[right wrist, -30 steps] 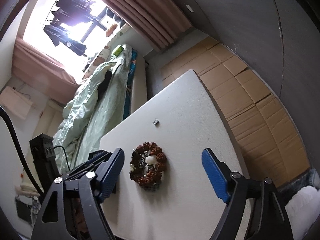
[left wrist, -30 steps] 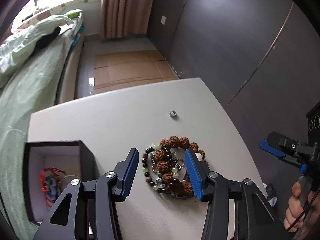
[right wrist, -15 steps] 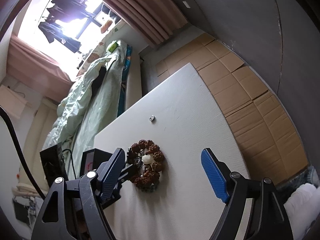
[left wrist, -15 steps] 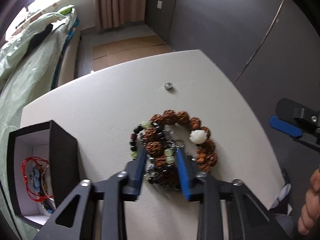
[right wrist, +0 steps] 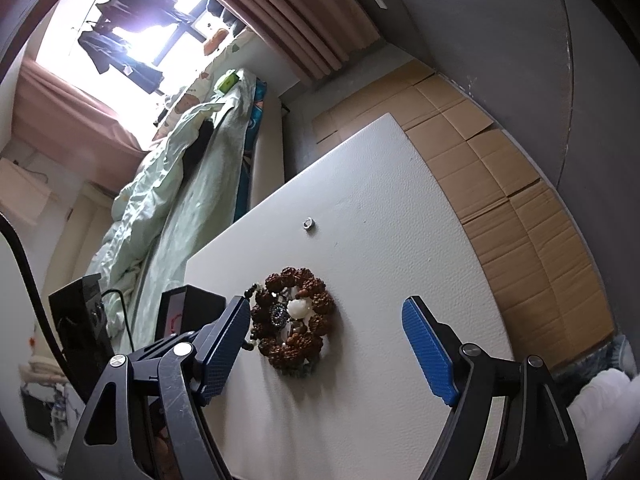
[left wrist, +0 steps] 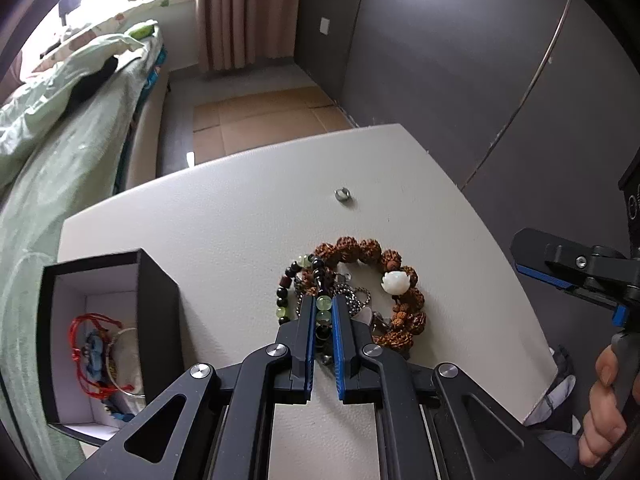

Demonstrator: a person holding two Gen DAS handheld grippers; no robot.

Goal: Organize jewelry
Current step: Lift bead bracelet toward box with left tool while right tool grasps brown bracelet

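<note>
We count one black box (left wrist: 156, 320), open on the white table (left wrist: 224, 216), holding one red cord bracelet (left wrist: 94, 344) and one metal bangle (left wrist: 120, 364). Right of the box lies one pile: a brown seed bracelet (left wrist: 404, 280), a green-and-black bead strand (left wrist: 323, 304), a chain. Our left gripper (left wrist: 322, 312) is clamped on that strand. Beyond the pile, one ring (left wrist: 342, 193). Our right gripper (right wrist: 324, 344) hangs with its jaws wide apart, nothing between them.

No legible text, label, brand, number or sign appears in either view; the black box with white lining (left wrist: 158, 312), at lower left of the left wrist view, bears no readable marking.
</note>
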